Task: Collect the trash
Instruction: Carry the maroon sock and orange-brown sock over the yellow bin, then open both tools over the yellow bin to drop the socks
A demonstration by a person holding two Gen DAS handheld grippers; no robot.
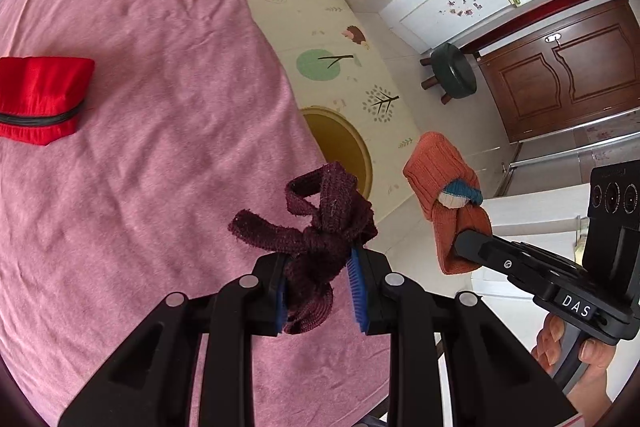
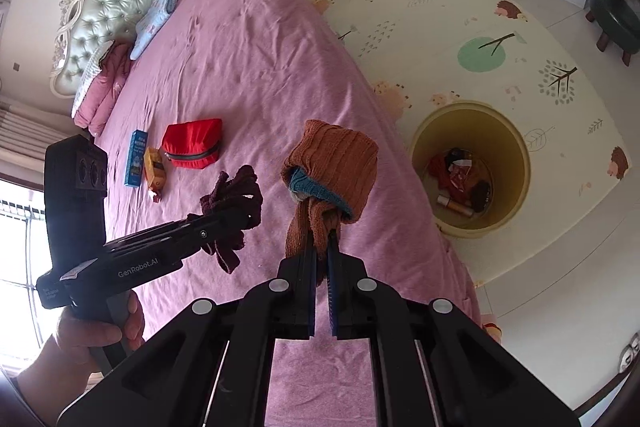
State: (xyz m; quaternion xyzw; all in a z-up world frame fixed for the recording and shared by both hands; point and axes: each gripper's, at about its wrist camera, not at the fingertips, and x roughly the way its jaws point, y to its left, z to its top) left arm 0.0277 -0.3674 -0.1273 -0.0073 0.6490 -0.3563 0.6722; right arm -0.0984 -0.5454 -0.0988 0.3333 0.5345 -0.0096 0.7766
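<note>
The left hand-held gripper (image 1: pixel 320 287) is clenched on a knotted maroon knit sock (image 1: pixel 320 223), which hangs between its blue pads above the pink bed (image 1: pixel 140 167). At about three o'clock from it in the left wrist view, the right hand-held gripper (image 2: pixel 322 259) grasps an orange knit sock (image 2: pixel 332 163) with a blue and white piece tucked into it. The yellow bin (image 2: pixel 516 147) stands on the patterned floor mat (image 2: pixel 460 7) just beside the bed, at three o'clock of the orange sock in the right wrist view, with trash inside. A red zip pouch (image 2: pixel 192 143), a blue box (image 2: pixel 136 157) and a small orange packet (image 2: pixel 155 169) lie on the bed at nine o'clock of that sock.
</note>
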